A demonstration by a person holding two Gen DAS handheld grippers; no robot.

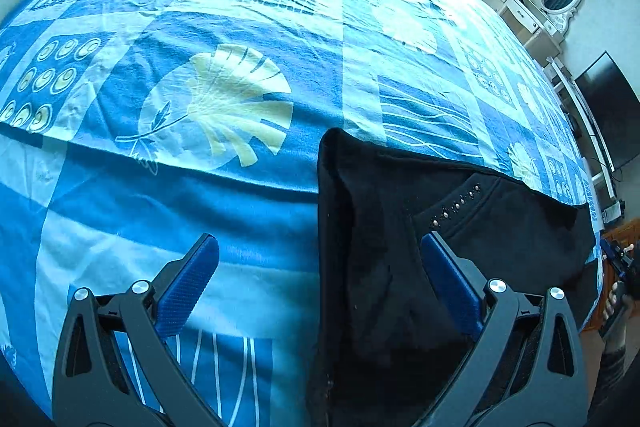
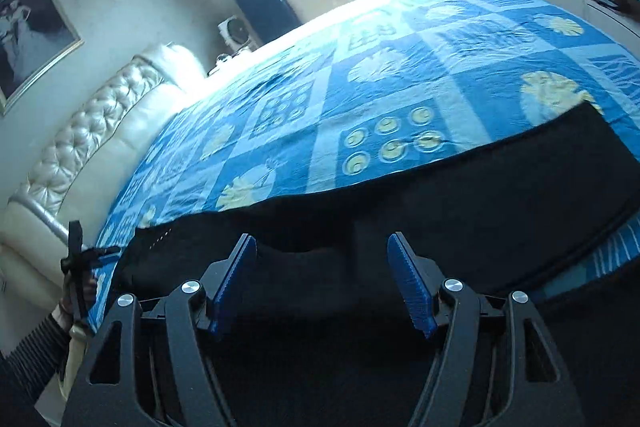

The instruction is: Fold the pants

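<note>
While the black fleece pants point(image 2: 400, 227) lie flat along the near edge of the bed with the blue leaf-patterned quilt point(image 1: 224, 27), their long axis runs crosswise to both tools. The left tool point(image 1: 320, 287), its blue pads apart and holding nothing, hovers at the studded waistband end point(image 1: 456, 205), that edge between its fingers. The right tool point(image 2: 322, 283), jaws likewise apart and empty, hangs over the mid-length, so I judge it nearer the leg end.
</note>
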